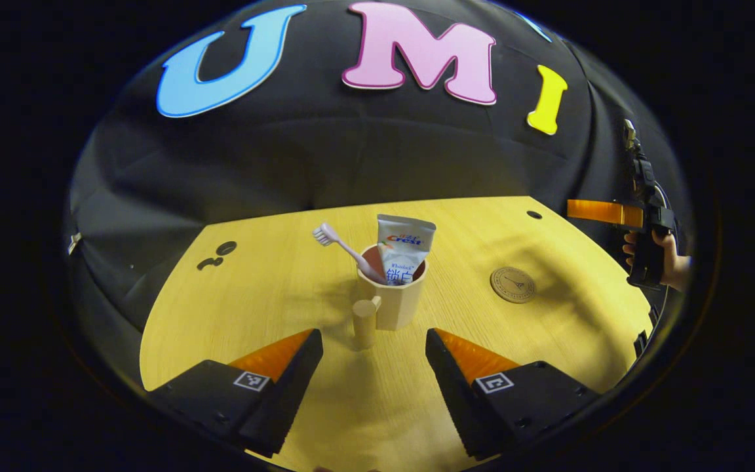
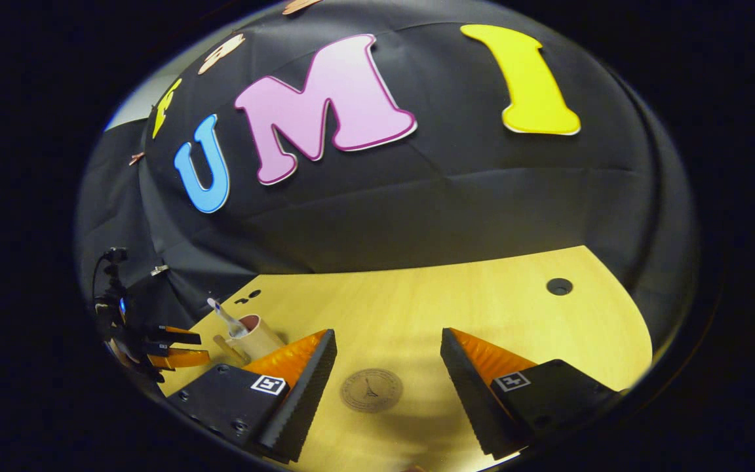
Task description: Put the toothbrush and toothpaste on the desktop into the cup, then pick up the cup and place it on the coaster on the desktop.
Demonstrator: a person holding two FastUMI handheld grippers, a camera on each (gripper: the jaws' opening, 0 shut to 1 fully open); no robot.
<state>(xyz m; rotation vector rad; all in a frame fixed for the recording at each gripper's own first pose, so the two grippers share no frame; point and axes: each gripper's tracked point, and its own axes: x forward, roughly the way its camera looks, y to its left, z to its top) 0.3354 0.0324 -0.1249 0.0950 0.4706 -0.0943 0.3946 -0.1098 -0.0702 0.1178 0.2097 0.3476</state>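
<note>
- Two grippers work over one pale wooden desk [image 1: 286, 288] with a curved front edge, set in a booth walled by black cloth [image 1: 325, 157].
- The left gripper [image 1: 374, 357] hovers low over the desk, its jaws spread wide and empty, aimed at the cup [image 1: 394, 298], which stands on the bare wood just ahead of them.
- The cup's stubby handle [image 1: 364, 321] points back toward the left gripper's jaws, apart from both fingers.
- The toothbrush [image 1: 345, 248] leans out of the cup to the left, bristles up; the toothpaste [image 1: 404, 249] stands in the cup beside it, crimped end upward.
- The round coaster [image 1: 512, 284] lies flat on the desk, well apart from the cup, with nothing on it.
- In the right gripper view, the right gripper [image 2: 387, 367] hangs above the coaster [image 2: 371, 390], jaws released and holding nothing; the coaster shows between the two fingers.
- A small dark hole [image 2: 559, 286] marks the desk near its far right corner, and two more dark openings [image 1: 219, 254] sit near the far left edge.
- In the left gripper view, a hand [image 1: 669, 259] holds the right gripper at the desk's right edge.
</note>
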